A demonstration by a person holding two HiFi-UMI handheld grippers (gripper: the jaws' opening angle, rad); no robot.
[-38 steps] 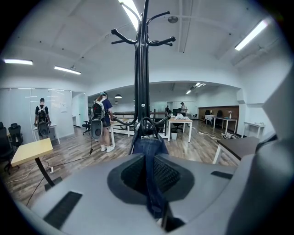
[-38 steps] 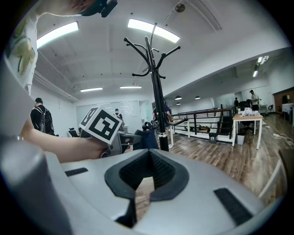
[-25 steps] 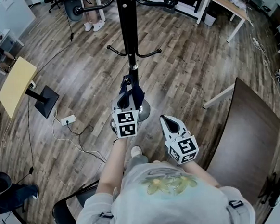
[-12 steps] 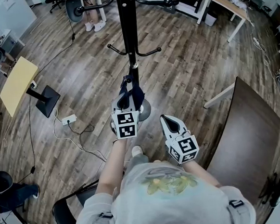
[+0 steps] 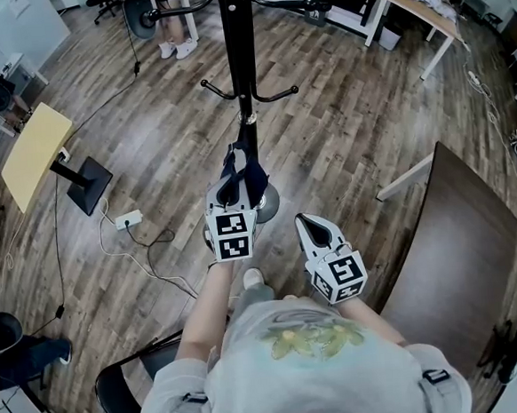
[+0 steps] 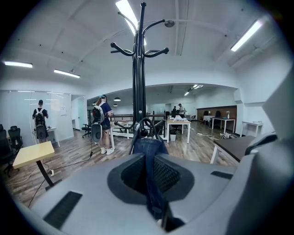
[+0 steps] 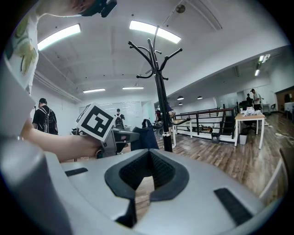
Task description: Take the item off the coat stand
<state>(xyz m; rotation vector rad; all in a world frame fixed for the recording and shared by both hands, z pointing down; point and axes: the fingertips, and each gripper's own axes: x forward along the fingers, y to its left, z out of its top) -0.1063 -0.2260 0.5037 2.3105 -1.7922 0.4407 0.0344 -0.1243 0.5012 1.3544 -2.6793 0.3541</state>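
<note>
Denim in dark blue is making up the 1 item [image 5: 254,176] on the 1 black coat stand [image 5: 237,42]. It is hanging from a low hook on the pole, below the 2 curved hooks [image 5: 217,92] that are showing in the head view. The left gripper [image 6: 149,183] is clenching a strip of that denim, which is running straight between its 2 jaws and up to the hook. The right gripper [image 5: 306,222] is hovering just beside the left one, apart from the stand. Its 2 jaws are drawn together at the tips with nothing between them, and only wooden floor [image 5: 351,131] is showing through the slit behind. Both grippers are pointing toward the pole. In the left gripper view, 2 people with backpacks [image 6: 102,121] are standing well behind the stand. To the left on the floor, 1 pale yellow desk [image 5: 31,152] is standing and 1 white power strip [image 5: 127,221] is lying with its cable. To the right, 1 dark brown table [image 5: 461,230] is standing.
</note>
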